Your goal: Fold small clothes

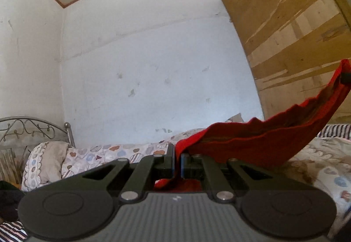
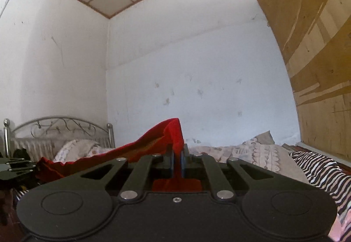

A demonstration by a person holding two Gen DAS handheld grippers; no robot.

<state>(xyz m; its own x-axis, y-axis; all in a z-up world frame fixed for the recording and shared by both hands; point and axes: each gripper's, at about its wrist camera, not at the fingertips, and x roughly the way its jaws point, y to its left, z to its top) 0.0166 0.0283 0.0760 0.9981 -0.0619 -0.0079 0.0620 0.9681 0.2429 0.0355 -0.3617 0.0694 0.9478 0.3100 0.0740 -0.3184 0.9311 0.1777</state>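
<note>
Above bed [image 1: 122, 149], red garment [image 1: 252, 141] (sagging) hangs between both clamped hand-held grippers.

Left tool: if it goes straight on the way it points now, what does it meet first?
Beyond the red cloth it grips, the left tool points level over the bed; the way looks free up to the white wall, though depth is unclear.

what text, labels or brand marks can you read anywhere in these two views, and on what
No readable words or numbers in either view.
A small pale mark sits on the left gripper's grey ribbed housing; it is a blurred shape, not legible text.
The red garment, the cardboard sheet and the heart-print bedsheet show no lettering.
</note>
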